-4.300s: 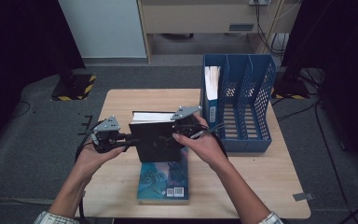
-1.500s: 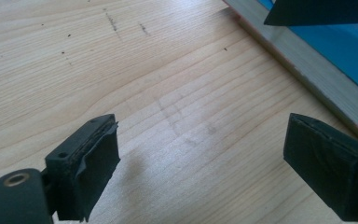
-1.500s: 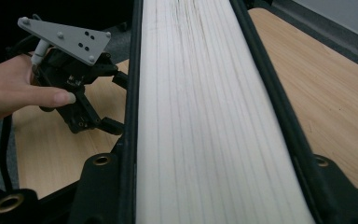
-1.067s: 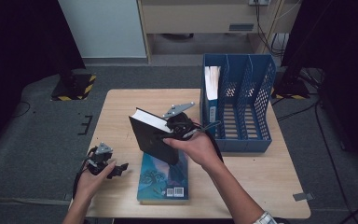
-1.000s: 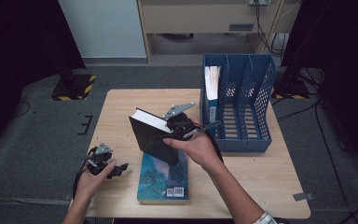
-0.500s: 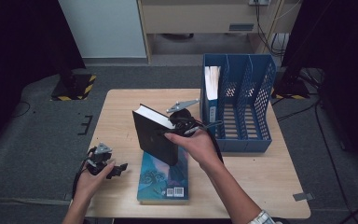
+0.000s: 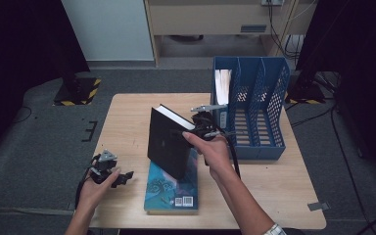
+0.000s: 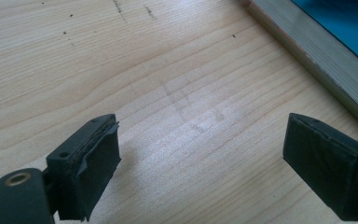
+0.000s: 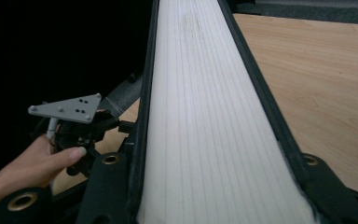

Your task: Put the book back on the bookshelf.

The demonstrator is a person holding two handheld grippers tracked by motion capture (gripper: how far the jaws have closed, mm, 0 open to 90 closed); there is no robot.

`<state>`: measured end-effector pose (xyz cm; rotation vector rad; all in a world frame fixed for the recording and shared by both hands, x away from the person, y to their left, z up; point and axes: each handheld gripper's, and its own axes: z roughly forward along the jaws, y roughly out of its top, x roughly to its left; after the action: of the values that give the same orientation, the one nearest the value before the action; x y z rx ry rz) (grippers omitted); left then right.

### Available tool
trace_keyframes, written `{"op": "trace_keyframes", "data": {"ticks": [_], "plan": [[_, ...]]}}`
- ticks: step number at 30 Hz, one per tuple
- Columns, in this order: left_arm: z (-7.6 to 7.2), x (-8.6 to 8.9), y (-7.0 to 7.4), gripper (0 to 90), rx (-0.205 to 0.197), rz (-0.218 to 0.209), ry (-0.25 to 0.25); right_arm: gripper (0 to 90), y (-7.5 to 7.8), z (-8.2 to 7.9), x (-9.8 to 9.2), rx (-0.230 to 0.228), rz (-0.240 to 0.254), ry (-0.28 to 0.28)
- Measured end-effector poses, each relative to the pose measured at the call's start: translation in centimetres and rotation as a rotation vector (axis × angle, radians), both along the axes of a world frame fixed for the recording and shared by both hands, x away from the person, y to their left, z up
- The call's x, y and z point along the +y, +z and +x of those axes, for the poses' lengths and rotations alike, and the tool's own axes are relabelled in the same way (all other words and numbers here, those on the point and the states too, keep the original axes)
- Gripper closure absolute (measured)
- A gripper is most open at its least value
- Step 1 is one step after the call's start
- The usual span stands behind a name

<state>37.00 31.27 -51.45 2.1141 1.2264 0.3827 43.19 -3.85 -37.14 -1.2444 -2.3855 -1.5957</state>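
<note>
1. The right gripper (image 7: 203,128) holds the black book (image 7: 169,142) upright and tilted, clear of the worktop (image 7: 127,112). Its jaws clamp the covers, with the white page edge (image 9: 209,121) between them (they have just been closing a little further on it).
2. Directly below the held book lies a teal book (image 7: 171,188), flat on the worktop.
3. Beyond the right jaws stands a blue file rack (image 7: 254,112), with white papers (image 7: 222,84) in its nearest compartment.
4. The left gripper (image 7: 108,172) hovers low over bare worktop, jaws wide and empty; the teal book's edge (image 8: 317,60) lies ahead to one side.
</note>
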Motion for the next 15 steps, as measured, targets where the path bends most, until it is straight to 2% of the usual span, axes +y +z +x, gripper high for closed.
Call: {"op": "trace_keyframes", "data": {"ticks": [2, 12, 14, 15], "plan": [[0.02, -0.06, -0.03, 10.4, 0.002, 0.002, -0.006, 52.8, 0.12, -0.13, -0.29, 0.015, 0.004, -0.001], [0.02, -0.04, -0.03, 10.8, 0.003, 0.0, -0.007, 53.1, 0.04, 0.1, -0.63, 0.032, 0.023, -0.024], [0.02, -0.03, 0.01, 10.9, 0.001, 0.0, -0.005, 53.1, 0.12, -0.11, -0.33, -0.004, 0.004, -0.025], [0.02, -0.03, 0.01, 10.9, 0.001, 0.0, -0.005, 53.1, 0.12, -0.11, -0.33, -0.004, 0.004, -0.025]]}}
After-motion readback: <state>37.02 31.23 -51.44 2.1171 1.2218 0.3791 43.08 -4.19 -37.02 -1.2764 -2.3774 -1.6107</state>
